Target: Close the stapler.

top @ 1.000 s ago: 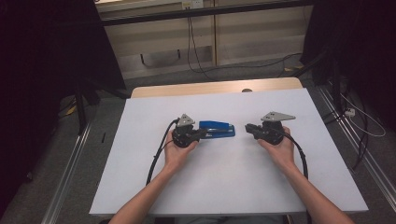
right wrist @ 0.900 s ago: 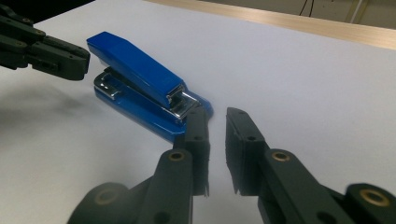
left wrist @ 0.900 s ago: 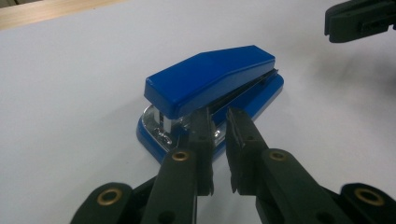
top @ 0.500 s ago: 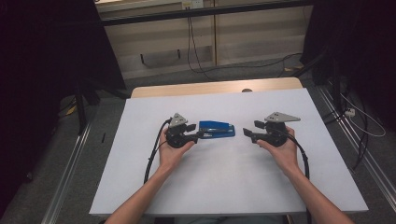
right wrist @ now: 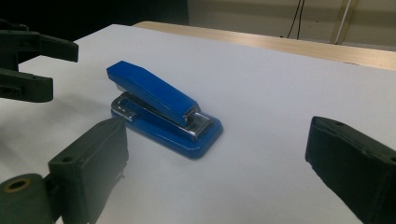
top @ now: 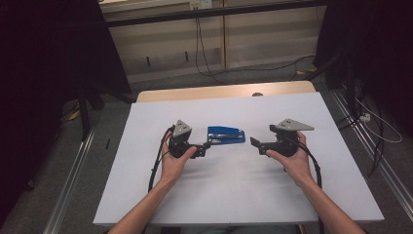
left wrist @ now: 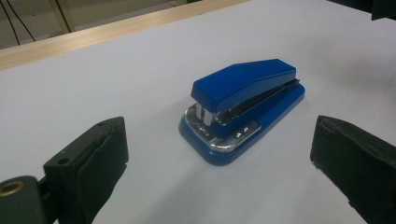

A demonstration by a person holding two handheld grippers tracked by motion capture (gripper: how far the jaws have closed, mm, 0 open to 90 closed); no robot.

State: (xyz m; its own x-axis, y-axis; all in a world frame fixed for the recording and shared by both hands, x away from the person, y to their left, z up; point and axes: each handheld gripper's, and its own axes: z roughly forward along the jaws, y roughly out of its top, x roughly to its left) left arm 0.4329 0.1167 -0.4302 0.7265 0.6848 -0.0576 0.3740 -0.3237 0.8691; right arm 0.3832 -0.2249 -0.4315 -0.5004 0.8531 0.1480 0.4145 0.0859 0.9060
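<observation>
Left gripper (top: pixel 204 147) has backed off the stapler (top: pixel 226 134), now at its 3 o'clock, jaws wide; right gripper (top: pixel 256 144) wide too: stapler released, untouched

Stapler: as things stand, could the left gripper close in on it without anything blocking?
Probably yes. The left gripper sits right beside the blue stapler with its jaws spread wide, and bare white table lies between them. The right gripper stays apart on the far side.

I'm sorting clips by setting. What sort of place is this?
Probably a lab or recording workspace: a table under a plain white sheet, loose cables on the floor behind it, dark curtains at the sides, and just a stapler.
</observation>
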